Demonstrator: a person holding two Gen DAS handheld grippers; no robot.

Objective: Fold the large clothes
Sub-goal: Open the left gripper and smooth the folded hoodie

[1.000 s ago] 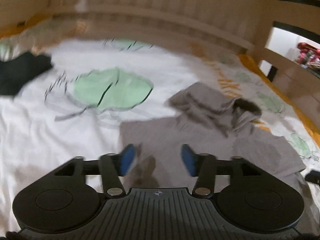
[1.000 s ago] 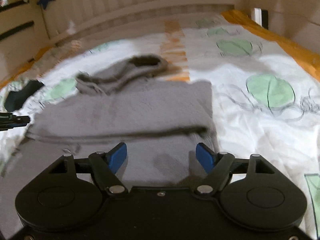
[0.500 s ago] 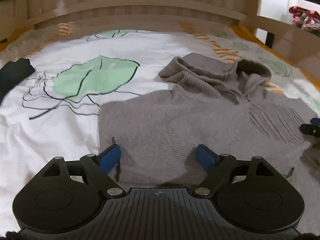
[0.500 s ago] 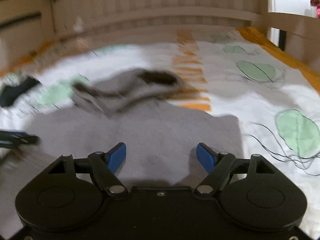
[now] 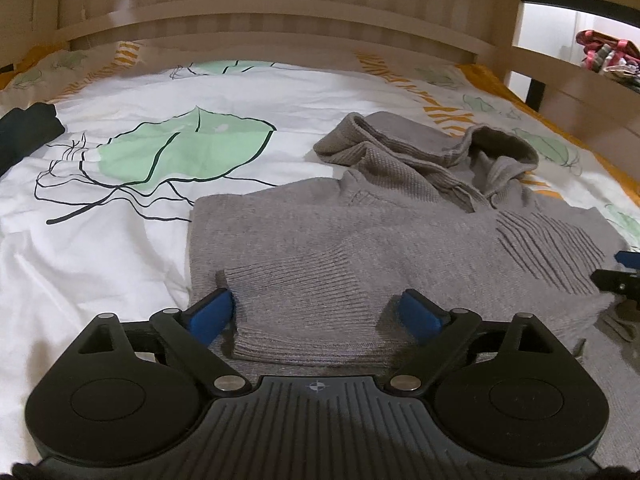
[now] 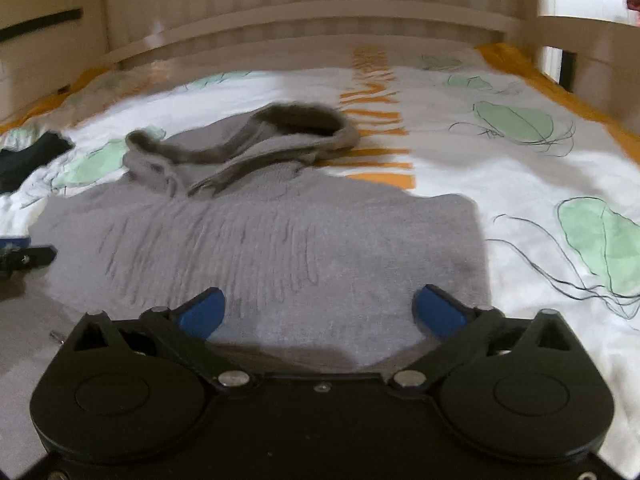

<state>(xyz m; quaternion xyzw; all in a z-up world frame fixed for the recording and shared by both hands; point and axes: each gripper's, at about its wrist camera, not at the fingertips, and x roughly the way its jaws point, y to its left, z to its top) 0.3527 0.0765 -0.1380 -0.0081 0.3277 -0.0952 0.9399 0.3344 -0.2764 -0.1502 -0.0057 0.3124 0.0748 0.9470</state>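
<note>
Grey knitted hoodie (image 5: 360,240) lies flat on the bed, partly folded, its hood (image 5: 440,152) bunched toward the headboard (image 5: 280,28). At the far left a dark garment (image 5: 24,136) sits apart on the leaf-printed duvet cover (image 5: 120,240). Left gripper (image 5: 316,314) hovers low over the near left portion of the hoodie, blue fingers (image 5: 210,314) spread wide, a folded ribbed panel (image 5: 304,304) lying between them; whether the tips touch the knit cannot be determined. Further right, the right gripper (image 6: 320,312) is positioned over the hoodie's near right portion, fingers (image 6: 438,312) likewise spread and holding nothing; that view is somewhat blurred. Judgement: both tools are stationed at matching points along the near edge so the body can be lifted evenly for the next fold toward the hood; the folding is part done. The bedding is soft and wrinkled, so fabric may drag. Pale wooden slats enclose the bed, an orange sheet border (image 6: 560,80) runs along the right side, and a bright opening (image 5: 560,28) shows beyond the rail.
</note>
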